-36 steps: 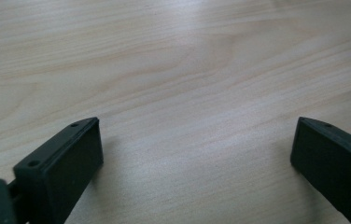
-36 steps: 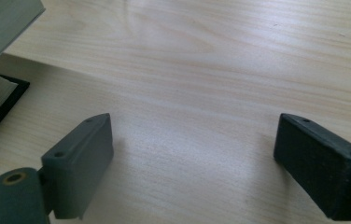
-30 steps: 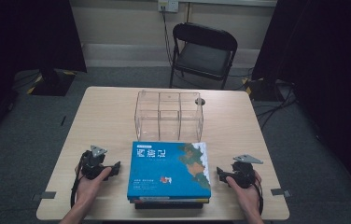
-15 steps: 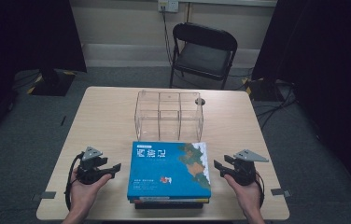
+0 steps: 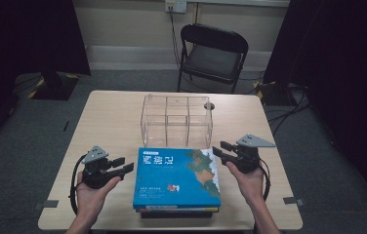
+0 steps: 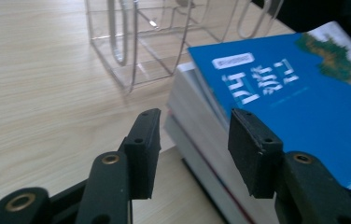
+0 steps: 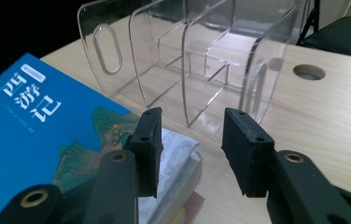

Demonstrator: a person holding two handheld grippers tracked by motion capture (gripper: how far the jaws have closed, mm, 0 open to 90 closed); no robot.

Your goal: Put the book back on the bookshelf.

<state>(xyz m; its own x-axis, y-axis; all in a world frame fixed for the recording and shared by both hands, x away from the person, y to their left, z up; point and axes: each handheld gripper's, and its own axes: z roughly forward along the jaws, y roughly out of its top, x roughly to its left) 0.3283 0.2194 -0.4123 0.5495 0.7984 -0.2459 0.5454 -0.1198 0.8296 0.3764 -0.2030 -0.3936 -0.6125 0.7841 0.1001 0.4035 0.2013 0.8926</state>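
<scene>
Both grippers have risen from beside the books, and their jaws have just been closing, with nothing between them. Left gripper (image 5: pixel 123 165) hovers just left of the book stack (image 5: pixel 176 179), its jaws half apart and empty; in the left gripper view the stack's corner (image 6: pixel 197 121) lies beyond the pads, not between them. Right gripper (image 5: pixel 220 150) hovers at the stack's far right corner, also partly open and holding nothing.

I judge the work is at its very beginning: no book is lifted, and the clear rack (image 5: pixel 176 120) behind the stack stands empty in all its slots. What is left seems to be everything: to take each book and to stand it in the rack.

The stack lies flat on the surface (image 5: pixel 113 122), near the person's edge. The top book has a glossy blue cover with white characters and a green landscape; a few more books lie under it, with pale page edges.
</scene>
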